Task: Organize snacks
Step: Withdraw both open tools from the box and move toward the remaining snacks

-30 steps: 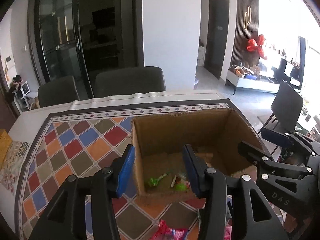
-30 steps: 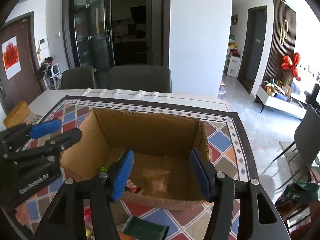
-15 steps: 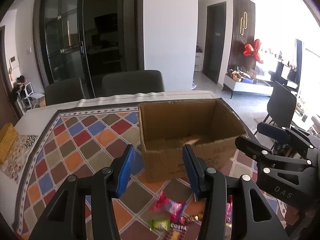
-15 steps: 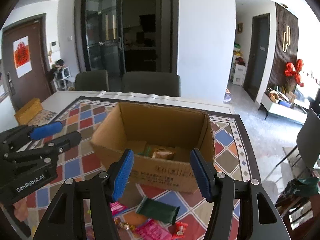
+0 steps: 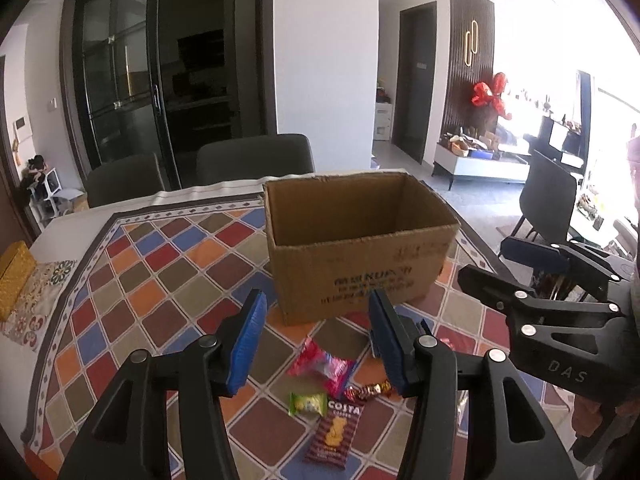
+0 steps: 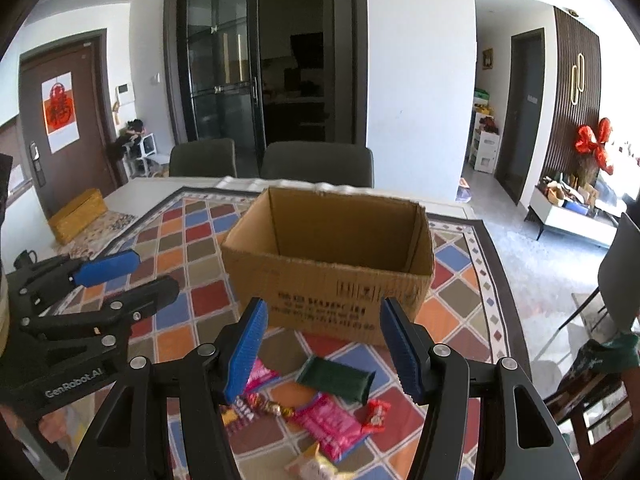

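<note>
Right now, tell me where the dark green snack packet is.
In the right wrist view, the dark green packet lies on the checked tablecloth just in front of the cardboard box, between the open right gripper's fingers.

The floor of the cardboard box (image 5: 360,248) is hidden behind its near wall in both views, so what lies inside cannot be told. The print on that wall (image 6: 324,308) is too blurred to read. In the right wrist view a pale snack packet (image 6: 316,466) is cut off by the bottom edge, and the left finger (image 6: 244,344) of the right tool (image 6: 322,346) covers part of a pink wrapper (image 6: 260,376). In the left wrist view the right finger (image 5: 386,340) of the left tool (image 5: 316,338) hides part of a red packet (image 5: 446,343). The bench (image 5: 60,224) runs out of frame below.
</note>
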A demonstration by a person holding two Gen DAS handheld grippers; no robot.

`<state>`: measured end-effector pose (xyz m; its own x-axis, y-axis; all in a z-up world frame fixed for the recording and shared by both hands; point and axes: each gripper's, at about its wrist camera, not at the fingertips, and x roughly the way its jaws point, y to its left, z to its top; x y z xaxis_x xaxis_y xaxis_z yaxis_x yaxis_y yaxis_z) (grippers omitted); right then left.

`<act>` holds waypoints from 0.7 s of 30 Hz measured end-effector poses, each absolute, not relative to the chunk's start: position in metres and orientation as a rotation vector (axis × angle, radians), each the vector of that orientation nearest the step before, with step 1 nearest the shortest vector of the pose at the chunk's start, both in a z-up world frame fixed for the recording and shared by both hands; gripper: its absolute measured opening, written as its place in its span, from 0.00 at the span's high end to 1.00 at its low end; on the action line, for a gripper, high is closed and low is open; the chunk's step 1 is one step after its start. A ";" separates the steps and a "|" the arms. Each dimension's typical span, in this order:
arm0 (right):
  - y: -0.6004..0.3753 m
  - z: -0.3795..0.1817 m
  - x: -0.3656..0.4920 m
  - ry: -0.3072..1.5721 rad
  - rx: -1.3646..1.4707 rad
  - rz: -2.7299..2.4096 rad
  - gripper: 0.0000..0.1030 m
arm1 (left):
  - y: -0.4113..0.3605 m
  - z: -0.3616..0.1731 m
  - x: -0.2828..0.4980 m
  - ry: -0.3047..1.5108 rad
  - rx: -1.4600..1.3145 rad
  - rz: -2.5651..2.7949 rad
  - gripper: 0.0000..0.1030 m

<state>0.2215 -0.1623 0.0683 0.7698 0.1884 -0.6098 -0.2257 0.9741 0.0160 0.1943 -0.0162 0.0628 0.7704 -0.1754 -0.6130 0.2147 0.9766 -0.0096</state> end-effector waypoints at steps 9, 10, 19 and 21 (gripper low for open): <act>-0.161 0.043 0.209 0.750 -0.088 0.244 0.42 | -0.016 0.038 0.181 0.725 0.068 -0.221 0.47; -0.160 0.040 0.209 0.765 -0.092 0.248 0.42 | -0.016 0.035 0.180 0.736 0.068 -0.224 0.47; -0.156 0.013 0.198 0.852 -0.109 0.271 0.42 | -0.018 0.010 0.172 0.803 0.077 -0.233 0.46; -0.154 0.007 0.197 0.871 -0.118 0.274 0.42 | -0.018 0.005 0.171 0.819 0.081 -0.233 0.46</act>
